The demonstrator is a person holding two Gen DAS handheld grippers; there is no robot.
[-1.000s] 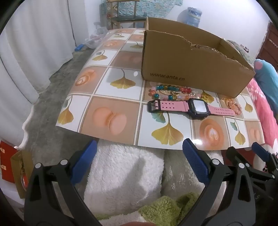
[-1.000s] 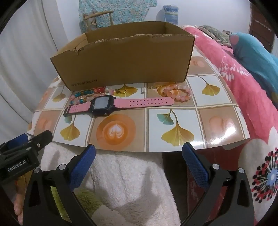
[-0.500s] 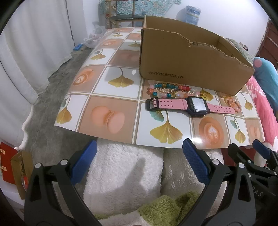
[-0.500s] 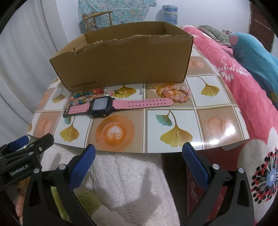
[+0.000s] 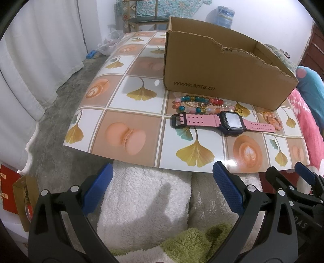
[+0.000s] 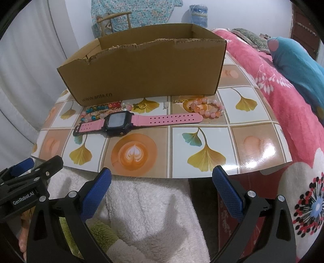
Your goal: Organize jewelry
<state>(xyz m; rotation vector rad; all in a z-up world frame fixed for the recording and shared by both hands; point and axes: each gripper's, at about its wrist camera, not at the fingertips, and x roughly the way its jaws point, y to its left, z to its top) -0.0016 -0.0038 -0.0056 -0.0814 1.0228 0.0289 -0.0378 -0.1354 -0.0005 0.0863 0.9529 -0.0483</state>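
Observation:
A pink-strapped watch [image 5: 222, 122] [image 6: 131, 121] with a dark square face lies flat on the patterned mat [image 5: 131, 113] [image 6: 253, 141]. Behind it sits a multicoloured bead bracelet [image 5: 194, 104] [image 6: 99, 111], and to the right a pink-orange bead bracelet [image 5: 272, 119] [image 6: 206, 108]. A small gold chain piece [image 6: 141, 106] lies between them. An open cardboard box [image 5: 222, 72] [image 6: 145, 66] stands just behind the jewelry. My left gripper [image 5: 162, 182] and right gripper [image 6: 162, 182] both hover open short of the mat's near edge, holding nothing.
White and green fluffy fabric [image 5: 145, 206] lies under both grippers. A pink floral blanket [image 6: 283, 97] and teal pillow [image 6: 299, 66] lie to the right. White curtains [image 5: 30, 50], a chair [image 5: 145, 18] and a red gift bag [image 5: 8, 188] stand on the left.
Both grippers have edged forward and slightly up, so the mat and jewelry sit a little lower in view. Nothing on the mat has moved.

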